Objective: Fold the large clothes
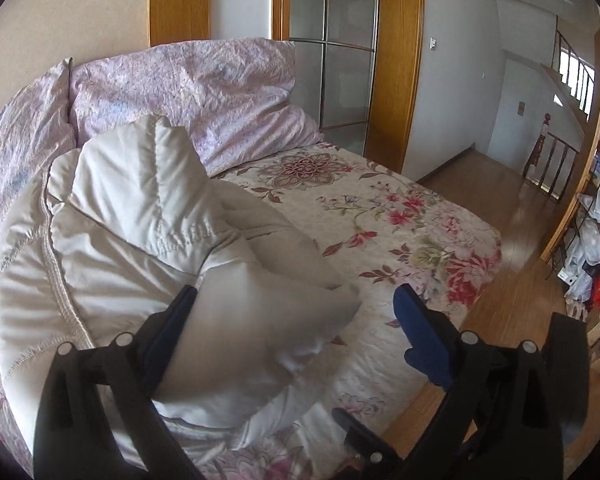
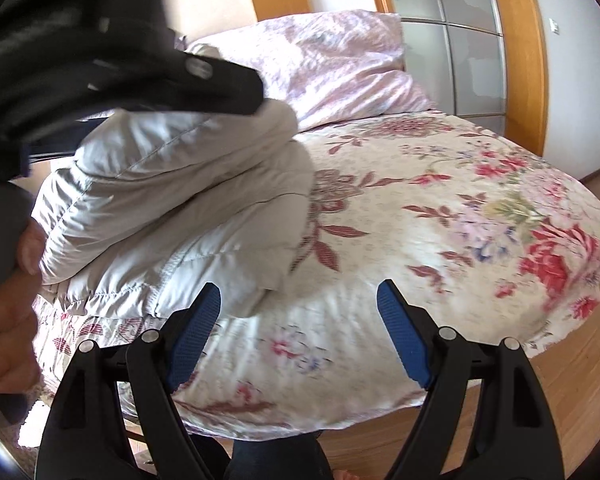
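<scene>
A white padded jacket (image 1: pixel 132 216) lies bunched in a thick folded heap on the left side of the floral bedspread (image 1: pixel 400 220). My left gripper (image 1: pixel 296 300) hangs over its near end, open wide. A puffy fold rests against the left pad (image 1: pixel 172 328), while the right pad stands well clear of the fabric. In the right wrist view the jacket (image 2: pixel 172 184) sits left of centre. My right gripper (image 2: pixel 300 292) is open above the bedspread (image 2: pixel 440 200) with nothing between its fingers, and its left fingertip is close to the jacket's hem.
Pink crumpled pillows (image 1: pixel 204 88) lean at the head of the bed. A frosted-glass door in a wooden frame (image 1: pixel 332 60) stands behind. Wooden floor (image 1: pixel 500 240) and cluttered shelves (image 1: pixel 596 240) lie to the right. A blurred black gripper frame (image 2: pixel 204 80) and a hand (image 2: pixel 8 320) fill the right wrist view's left side.
</scene>
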{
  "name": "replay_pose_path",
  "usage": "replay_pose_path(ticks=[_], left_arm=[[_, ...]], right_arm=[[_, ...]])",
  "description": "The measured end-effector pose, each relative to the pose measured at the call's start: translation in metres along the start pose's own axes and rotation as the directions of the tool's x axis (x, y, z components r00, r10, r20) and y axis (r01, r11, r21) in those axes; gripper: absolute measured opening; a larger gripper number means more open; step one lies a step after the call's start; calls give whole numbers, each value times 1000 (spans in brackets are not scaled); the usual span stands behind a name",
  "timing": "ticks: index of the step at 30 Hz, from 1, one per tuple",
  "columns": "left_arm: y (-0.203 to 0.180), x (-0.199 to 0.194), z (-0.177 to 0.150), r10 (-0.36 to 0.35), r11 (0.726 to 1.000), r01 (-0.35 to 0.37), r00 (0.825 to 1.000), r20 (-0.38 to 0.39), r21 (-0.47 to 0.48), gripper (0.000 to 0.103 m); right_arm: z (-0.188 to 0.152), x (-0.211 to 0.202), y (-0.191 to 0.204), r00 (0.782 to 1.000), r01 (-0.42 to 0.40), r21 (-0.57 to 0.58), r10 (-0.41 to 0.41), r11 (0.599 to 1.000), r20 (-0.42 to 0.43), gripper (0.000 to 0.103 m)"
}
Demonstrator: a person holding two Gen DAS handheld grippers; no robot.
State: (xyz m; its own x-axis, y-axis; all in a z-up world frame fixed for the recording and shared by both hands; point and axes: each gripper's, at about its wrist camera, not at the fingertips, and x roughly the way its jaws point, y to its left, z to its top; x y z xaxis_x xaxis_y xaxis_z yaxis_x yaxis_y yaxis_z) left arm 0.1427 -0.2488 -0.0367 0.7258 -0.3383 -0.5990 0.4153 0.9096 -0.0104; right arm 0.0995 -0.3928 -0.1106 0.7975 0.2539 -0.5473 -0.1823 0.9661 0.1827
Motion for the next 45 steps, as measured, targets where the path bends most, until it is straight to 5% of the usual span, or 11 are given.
replay_pose_path(ticks=[11, 15, 19, 22, 31, 39, 45], left_arm=[[2, -72, 4, -79, 997, 80, 992, 100, -5, 98], [52, -98, 4, 28, 991, -6, 986, 162, -135, 98], [117, -107, 7, 218, 949, -169, 962, 165, -266, 98], [152, -100, 9, 350, 907, -301, 928, 128, -295, 98], [179, -68, 9, 413, 882, -378, 908, 74, -282, 98], [183, -11, 4, 376, 902, -367, 926, -2, -227, 97], [156, 20, -3, 372, 917, -367, 928, 4, -159, 97]], right_arm=[[-1, -12, -6, 1000, 3, 15, -4, 1000, 26, 82], [0, -16, -2, 999, 0, 2, 0, 1000, 40, 82], [0, -15, -1, 999, -3, 6, 3, 1000, 37, 82], [0, -13, 1, 1000, -4, 5, 3, 1000, 30, 82], [2, -8, -1, 1000, 12, 10, -12, 1000, 22, 82], [7, -11, -5, 998, 43, 6, -43, 999, 41, 82], [53, -33, 10, 987, 7, -57, 2, 998, 162, 82]])
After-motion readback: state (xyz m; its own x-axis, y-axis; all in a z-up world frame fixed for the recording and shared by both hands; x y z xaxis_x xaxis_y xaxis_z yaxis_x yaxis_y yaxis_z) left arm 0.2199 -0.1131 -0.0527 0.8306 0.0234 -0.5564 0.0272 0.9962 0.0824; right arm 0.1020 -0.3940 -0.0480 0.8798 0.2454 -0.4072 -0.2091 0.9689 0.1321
